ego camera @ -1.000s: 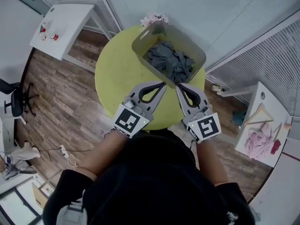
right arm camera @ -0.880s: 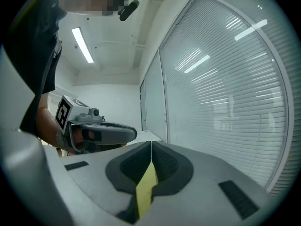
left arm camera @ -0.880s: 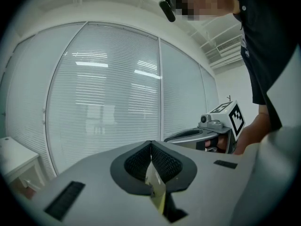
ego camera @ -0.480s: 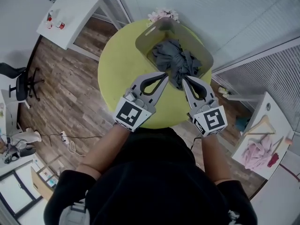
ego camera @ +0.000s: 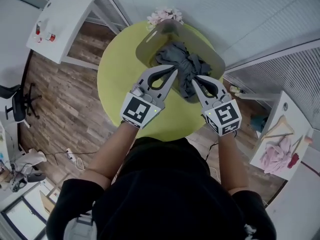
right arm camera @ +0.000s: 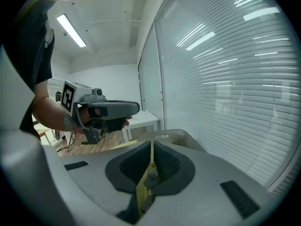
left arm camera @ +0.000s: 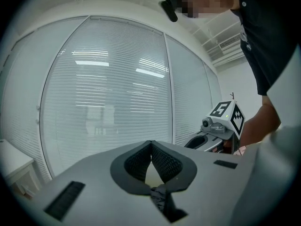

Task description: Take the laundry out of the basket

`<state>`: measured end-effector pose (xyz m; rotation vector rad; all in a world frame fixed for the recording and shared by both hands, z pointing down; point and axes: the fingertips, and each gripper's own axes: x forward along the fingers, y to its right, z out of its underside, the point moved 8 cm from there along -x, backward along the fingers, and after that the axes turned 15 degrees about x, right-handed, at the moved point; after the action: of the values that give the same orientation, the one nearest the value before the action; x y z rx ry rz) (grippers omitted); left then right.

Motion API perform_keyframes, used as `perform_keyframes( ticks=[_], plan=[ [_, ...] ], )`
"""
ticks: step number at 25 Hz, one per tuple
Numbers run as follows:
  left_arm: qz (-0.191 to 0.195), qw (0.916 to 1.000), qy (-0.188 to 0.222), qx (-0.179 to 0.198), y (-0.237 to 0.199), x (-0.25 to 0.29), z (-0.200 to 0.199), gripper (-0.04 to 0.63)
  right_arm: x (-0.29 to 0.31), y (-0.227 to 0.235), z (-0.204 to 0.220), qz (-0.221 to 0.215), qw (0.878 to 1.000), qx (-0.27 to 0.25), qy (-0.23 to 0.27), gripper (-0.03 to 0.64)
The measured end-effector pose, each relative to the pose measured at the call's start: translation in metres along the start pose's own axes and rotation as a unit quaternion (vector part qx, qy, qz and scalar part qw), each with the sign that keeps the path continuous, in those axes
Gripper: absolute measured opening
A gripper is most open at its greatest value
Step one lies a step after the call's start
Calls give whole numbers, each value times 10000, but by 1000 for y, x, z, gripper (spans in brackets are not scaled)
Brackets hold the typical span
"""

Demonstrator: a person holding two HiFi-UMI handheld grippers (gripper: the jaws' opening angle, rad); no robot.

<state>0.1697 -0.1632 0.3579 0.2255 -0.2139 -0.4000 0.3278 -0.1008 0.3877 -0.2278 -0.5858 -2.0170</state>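
The yellow counter [ego camera: 114,79] carries the basket [ego camera: 148,46], with the grey laundry [ego camera: 183,66] bunched over its near rim. The left claw [ego camera: 173,71] and right claw [ego camera: 194,79] each clamp a thin pinch of it; such shallow bites could slip, or snagged cloth might drag the basket.

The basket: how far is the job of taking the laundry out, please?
Done: the left gripper and right gripper are each shut on the grey laundry. In hand: the bundle is raised above the basket, part over its near rim. Left: carry it clear and set it down, perhaps on the yellow table.
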Motion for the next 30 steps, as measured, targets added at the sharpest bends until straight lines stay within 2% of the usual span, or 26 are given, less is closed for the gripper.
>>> perform_keyframes(
  ticks=[7, 11, 15, 20, 24, 26, 30],
  plan=[
    [19, 9997, 245, -80, -32, 37, 25, 11, 49, 28, 11, 50, 9935, -127, -1127, 26],
    [86, 9997, 170, 140, -50, 51, 34, 11, 78, 40, 16, 47, 9840, -294, -1754, 35],
    [93, 9995, 240, 194, -64, 65, 42, 11, 105, 55, 28, 111, 9680, -472, -2462, 67],
    [-6, 9994, 259, 207, -75, 78, 56, 11, 134, 76, 53, 318, 9367, -662, -3424, 112],
    [-8, 9996, 240, 168, -79, 85, 71, 11, 157, 87, 70, 234, 9218, -763, -3793, 156],
    [35, 9996, 229, 130, -80, 90, 78, 11, 167, 90, 79, 131, 9159, -743, -3943, 201],
    [120, 9997, 213, 76, -82, 98, 89, 11, 187, 98, 93, 124, 9113, -649, -4063, 277]
  ],
)
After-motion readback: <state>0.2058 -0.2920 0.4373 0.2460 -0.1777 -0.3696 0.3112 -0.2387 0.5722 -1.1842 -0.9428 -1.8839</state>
